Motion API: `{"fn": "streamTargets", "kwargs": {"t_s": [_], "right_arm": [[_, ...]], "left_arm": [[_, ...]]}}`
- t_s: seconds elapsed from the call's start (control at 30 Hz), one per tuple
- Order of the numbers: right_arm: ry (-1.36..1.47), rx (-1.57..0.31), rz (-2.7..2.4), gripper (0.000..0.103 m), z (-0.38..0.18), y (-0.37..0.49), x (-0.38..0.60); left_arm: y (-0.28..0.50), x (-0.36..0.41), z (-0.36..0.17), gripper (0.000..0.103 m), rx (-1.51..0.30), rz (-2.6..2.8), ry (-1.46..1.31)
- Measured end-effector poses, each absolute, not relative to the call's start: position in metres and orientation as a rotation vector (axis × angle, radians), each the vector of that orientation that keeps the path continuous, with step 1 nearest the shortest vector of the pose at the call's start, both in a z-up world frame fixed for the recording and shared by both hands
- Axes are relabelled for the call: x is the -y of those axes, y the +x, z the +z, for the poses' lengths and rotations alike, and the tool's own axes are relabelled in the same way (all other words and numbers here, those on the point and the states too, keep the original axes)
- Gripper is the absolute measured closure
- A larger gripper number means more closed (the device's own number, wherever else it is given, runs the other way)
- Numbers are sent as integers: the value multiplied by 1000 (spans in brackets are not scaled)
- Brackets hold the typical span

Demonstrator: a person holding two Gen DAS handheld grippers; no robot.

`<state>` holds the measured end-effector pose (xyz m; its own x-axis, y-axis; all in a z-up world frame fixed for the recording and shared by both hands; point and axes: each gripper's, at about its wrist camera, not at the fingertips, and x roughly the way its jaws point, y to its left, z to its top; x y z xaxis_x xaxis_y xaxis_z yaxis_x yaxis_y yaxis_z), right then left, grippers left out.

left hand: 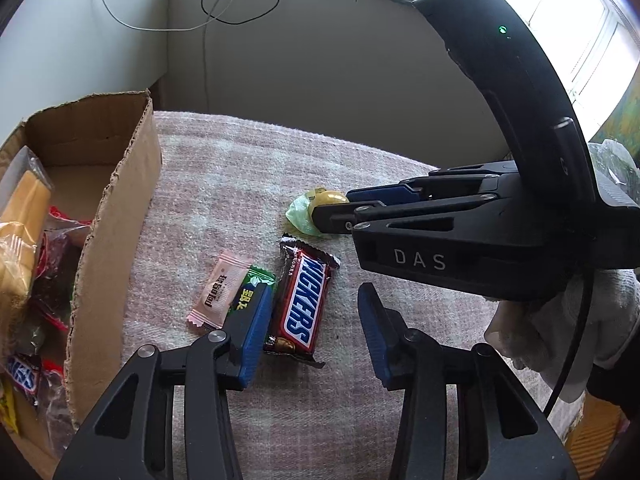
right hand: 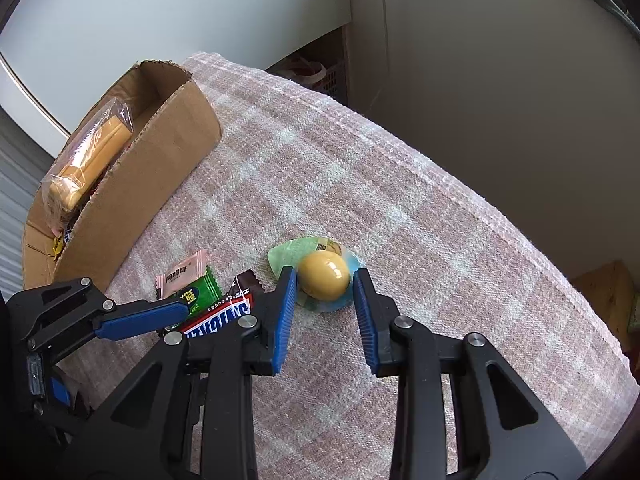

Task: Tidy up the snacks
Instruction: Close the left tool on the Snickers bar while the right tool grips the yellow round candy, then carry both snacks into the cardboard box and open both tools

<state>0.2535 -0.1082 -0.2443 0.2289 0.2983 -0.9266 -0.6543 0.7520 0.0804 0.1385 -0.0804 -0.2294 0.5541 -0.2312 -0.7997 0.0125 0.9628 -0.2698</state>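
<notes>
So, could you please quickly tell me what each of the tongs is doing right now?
Left tongs: open, holding nothing, above the Snickers bar.
Right tongs: open, either side of the packaged egg, not yet shut on it.

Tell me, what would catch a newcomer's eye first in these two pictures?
Probably the Snickers bar lying on the checked cloth, framed by the open left gripper. Next, the yellow egg-shaped snack in its pale green wrapper, which the open right gripper straddles. At the left stands a cardboard box already stuffed with snacks.
</notes>
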Motion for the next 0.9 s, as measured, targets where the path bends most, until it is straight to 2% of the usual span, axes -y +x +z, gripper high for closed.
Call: {"fn": "streamTargets", "kwargs": {"t_s": [0.07,0.17,0.2,0.57,0.9], "right_arm": [[-368,-1162,675,73,-246,254,106],[-363,-1162,678,73,-246,255,106],[-362,-1161,679,73,-246,255,106],[-325,-1147,667,74,-240,252,120],[-277,-1122,651,74,-226,249,138]], "left_arm": [[142,80,-233,62,-978,-143,-233],[144,81,-237,70,-979,-143,-236],[145,82,-239,76,-977,-149,-229],[133,92,-239,77,-951,-200,-197],[111,83,-219,77,-919,-225,-276]]}}
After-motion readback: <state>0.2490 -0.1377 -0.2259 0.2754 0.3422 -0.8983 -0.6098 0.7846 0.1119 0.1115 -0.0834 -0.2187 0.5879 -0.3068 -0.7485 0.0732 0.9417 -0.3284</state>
